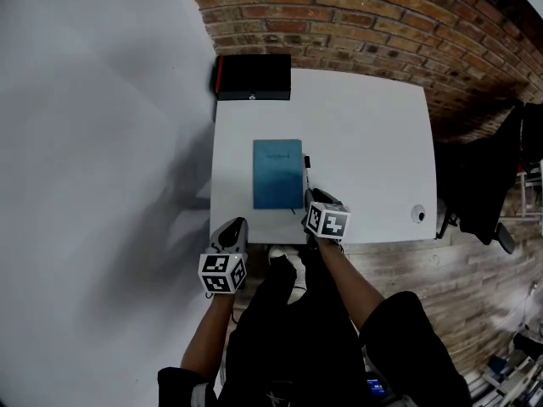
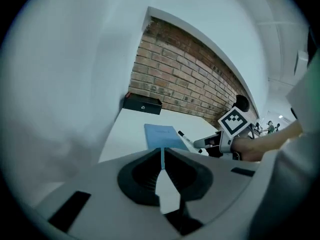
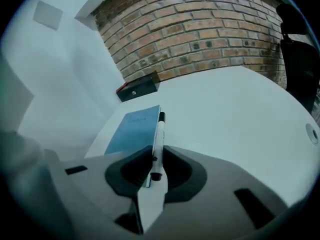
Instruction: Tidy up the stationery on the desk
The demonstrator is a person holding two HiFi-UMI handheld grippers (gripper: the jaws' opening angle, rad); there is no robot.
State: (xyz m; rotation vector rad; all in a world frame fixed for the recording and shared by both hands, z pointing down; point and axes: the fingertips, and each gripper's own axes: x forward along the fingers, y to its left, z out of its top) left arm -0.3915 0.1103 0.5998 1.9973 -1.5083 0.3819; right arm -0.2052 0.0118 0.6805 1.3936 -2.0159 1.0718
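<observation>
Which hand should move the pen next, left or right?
Right. The right tongs hold the pen beside the blue notebook. The left tongs are shut and empty, farther off at the near corner of the desk.

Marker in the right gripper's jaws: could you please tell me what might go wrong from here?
1. The right gripper grips the marker only at its near end, so it could pivot or slip out.
2. The marker runs close along the edge of the blue notebook; swinging it may nudge the notebook.
3. Both sit near the front edge of the desk, so a dropped marker might roll off.
</observation>
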